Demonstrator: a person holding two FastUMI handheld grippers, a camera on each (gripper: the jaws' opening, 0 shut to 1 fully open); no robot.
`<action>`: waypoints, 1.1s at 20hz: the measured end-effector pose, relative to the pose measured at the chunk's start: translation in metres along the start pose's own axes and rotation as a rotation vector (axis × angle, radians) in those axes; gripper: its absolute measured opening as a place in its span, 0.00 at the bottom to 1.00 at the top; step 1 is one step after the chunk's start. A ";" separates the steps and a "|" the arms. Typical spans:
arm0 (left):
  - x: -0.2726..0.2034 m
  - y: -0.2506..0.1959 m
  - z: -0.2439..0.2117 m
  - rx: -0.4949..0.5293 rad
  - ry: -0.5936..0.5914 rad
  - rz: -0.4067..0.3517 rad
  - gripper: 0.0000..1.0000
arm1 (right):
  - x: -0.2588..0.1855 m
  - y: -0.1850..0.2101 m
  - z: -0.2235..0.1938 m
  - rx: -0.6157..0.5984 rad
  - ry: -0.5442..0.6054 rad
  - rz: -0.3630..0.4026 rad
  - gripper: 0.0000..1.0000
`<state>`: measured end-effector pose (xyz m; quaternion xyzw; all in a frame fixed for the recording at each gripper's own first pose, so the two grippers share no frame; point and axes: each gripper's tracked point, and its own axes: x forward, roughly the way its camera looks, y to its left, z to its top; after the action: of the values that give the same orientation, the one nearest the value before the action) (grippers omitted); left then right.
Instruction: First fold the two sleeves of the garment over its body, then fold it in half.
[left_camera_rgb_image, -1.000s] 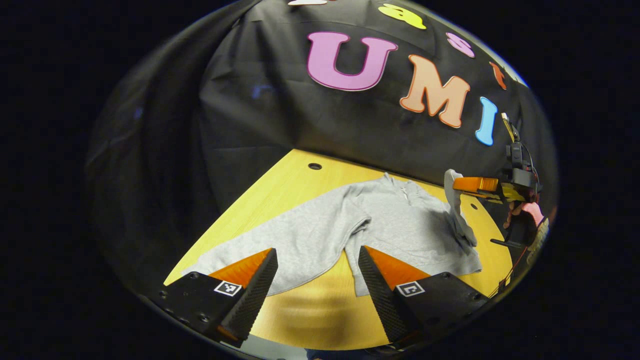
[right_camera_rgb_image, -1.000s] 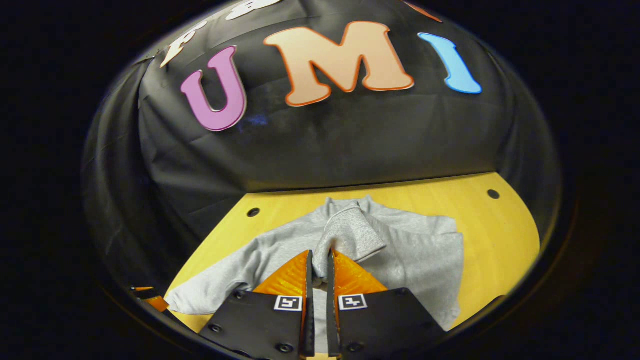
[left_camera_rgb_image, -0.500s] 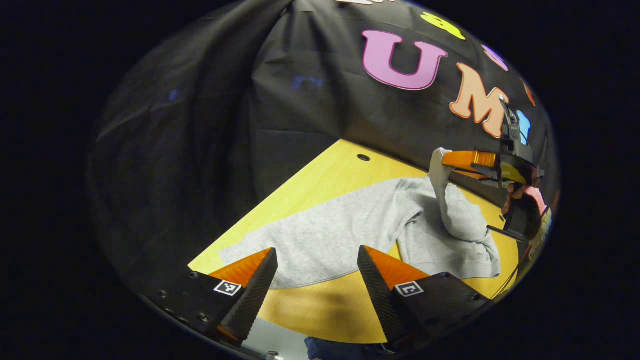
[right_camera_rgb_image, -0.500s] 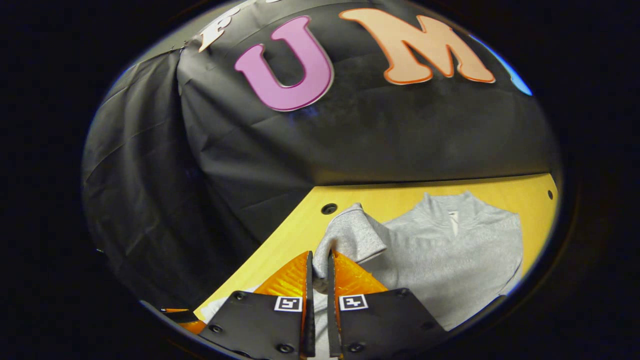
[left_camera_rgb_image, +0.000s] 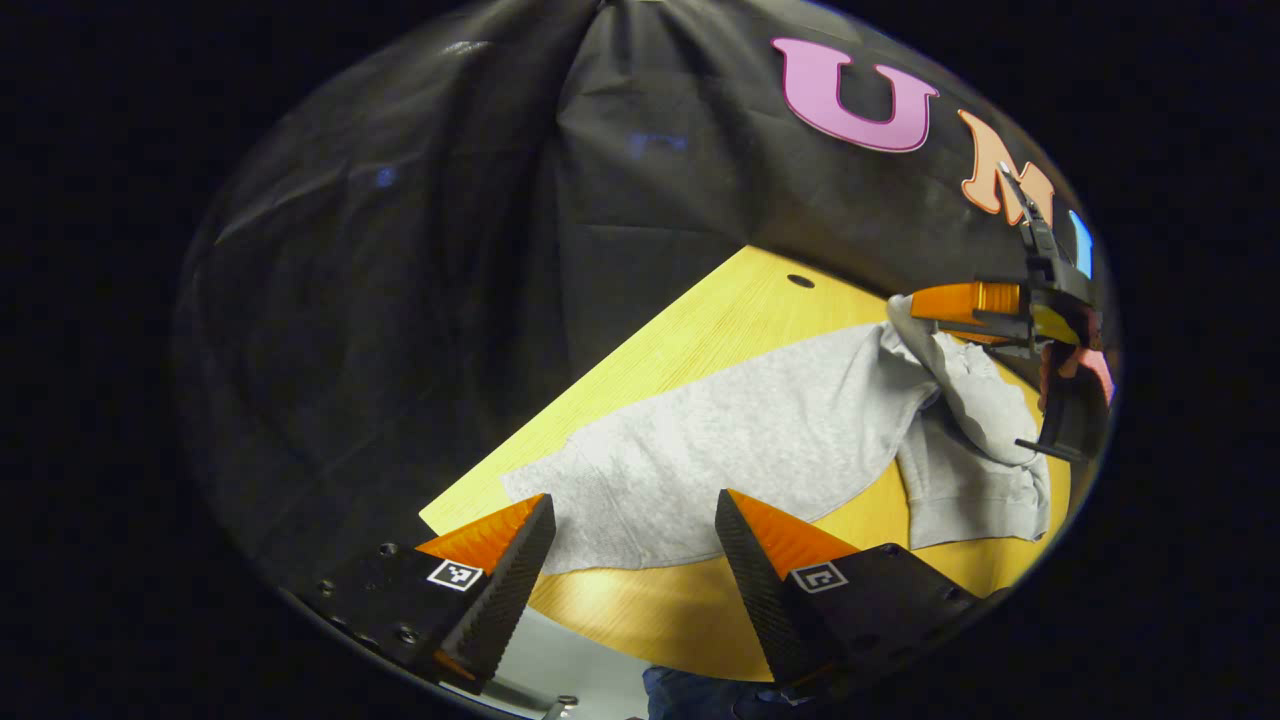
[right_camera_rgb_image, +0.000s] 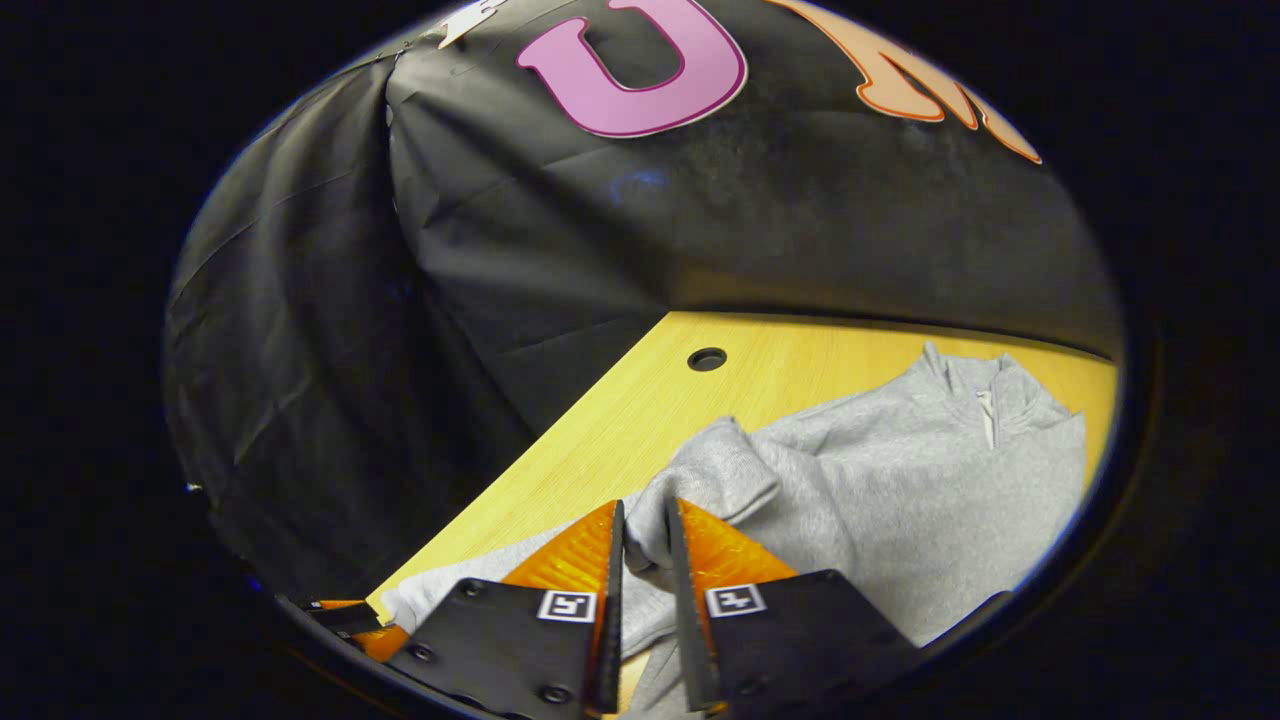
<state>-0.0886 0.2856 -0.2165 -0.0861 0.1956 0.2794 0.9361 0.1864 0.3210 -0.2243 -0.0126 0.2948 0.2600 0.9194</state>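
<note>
Here, left gripper view: the grey garment (left_camera_rgb_image: 800, 440) lies flat on the yellow wooden table (left_camera_rgb_image: 700, 330), well inside the far edge.
Left gripper (left_camera_rgb_image: 632, 545): jaws wide apart, nothing between them, hanging over the table's near edge.
Left sleeve (left_camera_rgb_image: 640, 500): spread flat toward the near-left corner, its cuff just beyond the fingertips, close to the table's left edge.
Right gripper (left_camera_rgb_image: 925, 305): seen at the right, a hand (left_camera_rgb_image: 1085, 365) behind it, its fingers at the cuff of the right sleeve (left_camera_rgb_image: 975, 395), which is lifted above the garment's body.
Free room: bare wood runs along the left edge up to a round hole (left_camera_rgb_image: 800, 281) near the far corner, and a bare strip lies along the near edge under the hem.

Right gripper view, right gripper (right_camera_rgb_image: 643, 545): fingers nearly together, pinching grey sleeve cloth (right_camera_rgb_image: 700, 480) that bunches up just past the tips.
Garment (right_camera_rgb_image: 900, 480): collar and short zip point toward the table's far edge, body flat to the right.
Table (right_camera_rgb_image: 620, 420): a bare band lies between the garment and the left edge, with a round hole (right_camera_rgb_image: 706, 358) near the far corner.
Left gripper (right_camera_rgb_image: 345, 620): a small part shows at the lower left, beside the near-left corner; its state cannot be told from here.
</note>
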 end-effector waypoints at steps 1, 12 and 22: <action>0.005 0.002 -0.004 0.000 0.009 0.007 0.95 | -0.001 0.005 -0.001 0.003 0.006 0.016 0.44; 0.009 0.011 -0.024 0.098 0.033 0.022 0.90 | -0.033 -0.011 -0.012 -0.068 -0.010 -0.020 0.95; 0.019 -0.002 -0.020 0.087 0.034 0.002 0.15 | -0.102 -0.076 0.007 -0.051 -0.083 -0.151 0.98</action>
<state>-0.0791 0.2873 -0.2419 -0.0496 0.2235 0.2701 0.9352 0.1562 0.2086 -0.1725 -0.0474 0.2482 0.1977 0.9471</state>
